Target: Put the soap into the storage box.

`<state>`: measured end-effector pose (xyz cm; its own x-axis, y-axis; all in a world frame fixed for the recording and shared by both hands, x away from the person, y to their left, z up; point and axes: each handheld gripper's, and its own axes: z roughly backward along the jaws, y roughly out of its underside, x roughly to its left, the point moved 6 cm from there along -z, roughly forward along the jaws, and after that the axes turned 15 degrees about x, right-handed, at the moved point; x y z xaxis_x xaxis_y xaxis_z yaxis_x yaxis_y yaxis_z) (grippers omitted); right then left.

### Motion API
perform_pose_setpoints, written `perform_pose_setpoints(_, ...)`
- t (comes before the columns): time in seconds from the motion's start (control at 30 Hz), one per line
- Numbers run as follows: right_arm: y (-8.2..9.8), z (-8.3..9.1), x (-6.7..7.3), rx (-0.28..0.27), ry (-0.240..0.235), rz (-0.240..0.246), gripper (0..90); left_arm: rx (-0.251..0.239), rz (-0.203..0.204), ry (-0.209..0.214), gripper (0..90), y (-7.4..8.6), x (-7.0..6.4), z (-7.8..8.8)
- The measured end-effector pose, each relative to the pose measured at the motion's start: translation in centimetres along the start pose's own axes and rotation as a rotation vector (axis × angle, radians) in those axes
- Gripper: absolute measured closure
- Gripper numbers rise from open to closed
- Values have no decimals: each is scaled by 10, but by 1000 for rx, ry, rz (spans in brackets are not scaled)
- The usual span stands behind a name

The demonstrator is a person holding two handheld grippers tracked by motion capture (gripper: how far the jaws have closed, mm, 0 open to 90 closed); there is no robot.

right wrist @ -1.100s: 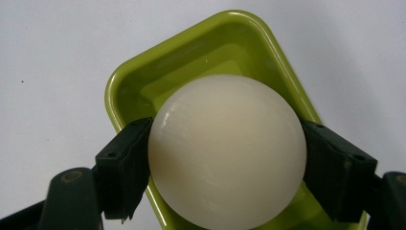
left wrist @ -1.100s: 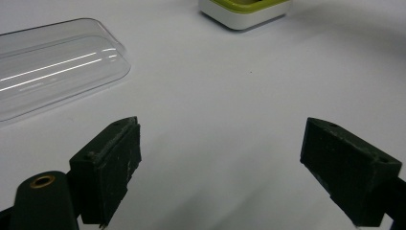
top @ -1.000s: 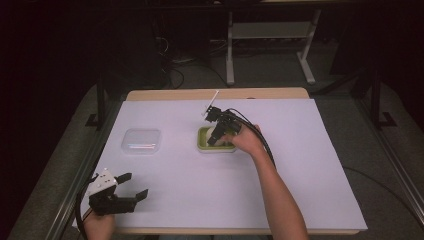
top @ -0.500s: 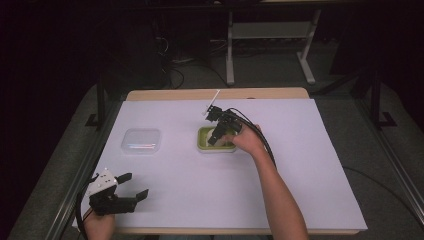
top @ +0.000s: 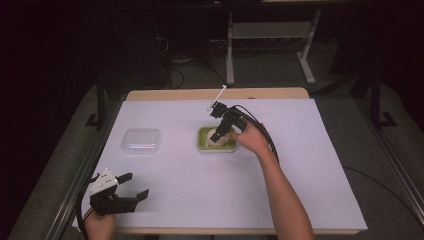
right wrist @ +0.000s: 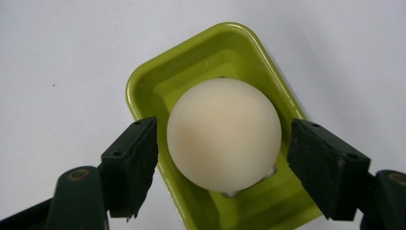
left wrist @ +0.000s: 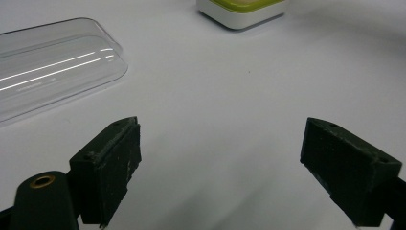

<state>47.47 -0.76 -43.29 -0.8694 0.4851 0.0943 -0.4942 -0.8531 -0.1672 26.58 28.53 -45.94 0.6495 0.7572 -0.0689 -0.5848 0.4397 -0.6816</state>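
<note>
Right gripper (right wrist: pixel 222 160) released astride cream ball (right wrist: pixel 223 134) in green dish (right wrist: pixel 153 86), left gripper (left wrist: pixel 220 160) spread over white table (top: pixel 320 150), clear lid (top: pixel 141 140) nearby.

Left gripper (top: pixel 135 186): sitting lower left of frame, jaws gaping wide.
Right gripper (top: pixel 218 136): reaching to centre, jaws standing apart.

right gripper (top: pixel 218 136) shifted slightly, jaws parted around ball (right wrist: pixel 223 134)

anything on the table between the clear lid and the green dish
Nothing: in the high view only bare white table cover separates the clear plastic lid from the green rectangular dish.
</note>
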Motion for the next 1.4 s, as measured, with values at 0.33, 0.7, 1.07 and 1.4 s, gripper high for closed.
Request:
perform_pose_setpoints(0.33, 7, 8, 3, -10, -6, 5, 249, -5, 6, 1, 130, -1, -1, -1)
perform_pose_setpoints(0.7, 24, 8, 5, -24, -24, 3, 246, -4, 3, 0, 130, -1, -1, -1)
perform_pose_setpoints(1.07, 42, 11, 12, -43, -34, 5, 248, 1, -6, 0, 130, -1, -2, -1)
perform_pose_setpoints(1.4, 59, 9, 19, -65, -49, 4, 244, 4, -9, 2, 130, -1, -3, -2)
